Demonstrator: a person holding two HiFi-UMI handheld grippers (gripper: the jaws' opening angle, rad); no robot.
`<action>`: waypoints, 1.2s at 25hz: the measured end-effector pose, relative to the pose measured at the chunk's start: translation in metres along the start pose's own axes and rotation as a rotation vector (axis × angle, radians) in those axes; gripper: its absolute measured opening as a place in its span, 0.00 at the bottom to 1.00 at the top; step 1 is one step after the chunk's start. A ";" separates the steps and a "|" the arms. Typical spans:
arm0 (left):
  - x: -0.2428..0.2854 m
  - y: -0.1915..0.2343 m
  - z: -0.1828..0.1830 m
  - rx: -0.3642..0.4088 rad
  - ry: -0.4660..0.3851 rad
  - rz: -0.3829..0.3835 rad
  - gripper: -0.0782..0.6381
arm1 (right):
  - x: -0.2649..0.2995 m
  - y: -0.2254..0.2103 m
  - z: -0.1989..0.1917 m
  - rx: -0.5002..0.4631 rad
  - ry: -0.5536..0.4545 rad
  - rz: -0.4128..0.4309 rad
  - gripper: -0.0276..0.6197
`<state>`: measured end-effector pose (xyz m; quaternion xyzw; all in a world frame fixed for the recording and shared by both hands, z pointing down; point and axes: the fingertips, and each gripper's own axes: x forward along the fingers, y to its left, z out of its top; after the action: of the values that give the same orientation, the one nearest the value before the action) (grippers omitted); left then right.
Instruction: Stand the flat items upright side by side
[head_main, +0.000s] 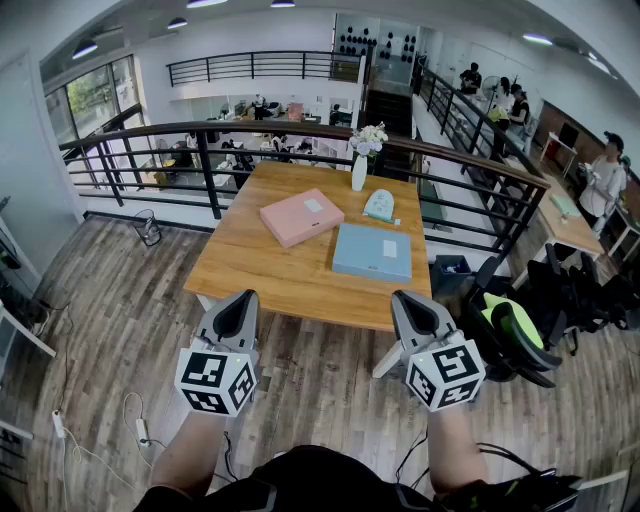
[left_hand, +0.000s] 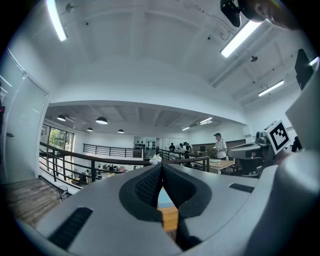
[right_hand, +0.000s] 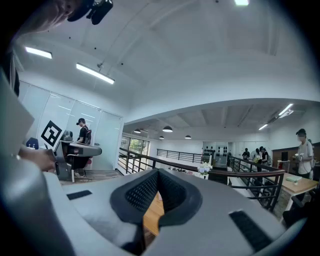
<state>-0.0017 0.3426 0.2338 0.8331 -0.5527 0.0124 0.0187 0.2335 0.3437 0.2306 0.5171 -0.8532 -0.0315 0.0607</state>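
A pink flat case (head_main: 301, 216) and a blue flat case (head_main: 372, 251) lie flat on the wooden table (head_main: 262, 270), the pink one further back and to the left. My left gripper (head_main: 238, 312) hangs level before the table's near edge, shut and empty. Off to the right, my right gripper (head_main: 413, 311) is level as well, its jaws closed on nothing. Through the left gripper (left_hand: 161, 172) view, a sliver of the blue case (left_hand: 164, 199) and table edge shows between the jaws. The right gripper (right_hand: 157, 176) view shows only table wood (right_hand: 152, 216) past its jaws.
A white vase of flowers (head_main: 361, 160) and a small pale green object (head_main: 379, 206) stand at the table's back. A black railing (head_main: 300, 135) runs behind it. A chair with a green-and-black bag (head_main: 515, 335) sits right of the table. People stand at the far right.
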 end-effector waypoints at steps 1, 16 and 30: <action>0.000 0.001 0.001 -0.003 -0.003 -0.001 0.15 | 0.000 0.001 0.001 -0.003 -0.001 0.001 0.07; -0.007 0.016 -0.008 -0.038 0.021 -0.002 0.15 | 0.009 0.014 0.001 0.043 -0.004 0.016 0.07; -0.016 0.019 -0.005 -0.052 0.023 0.012 0.15 | 0.006 0.015 0.003 0.038 0.000 0.012 0.07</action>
<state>-0.0260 0.3503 0.2389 0.8288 -0.5575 0.0080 0.0466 0.2168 0.3454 0.2303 0.5129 -0.8568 -0.0152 0.0510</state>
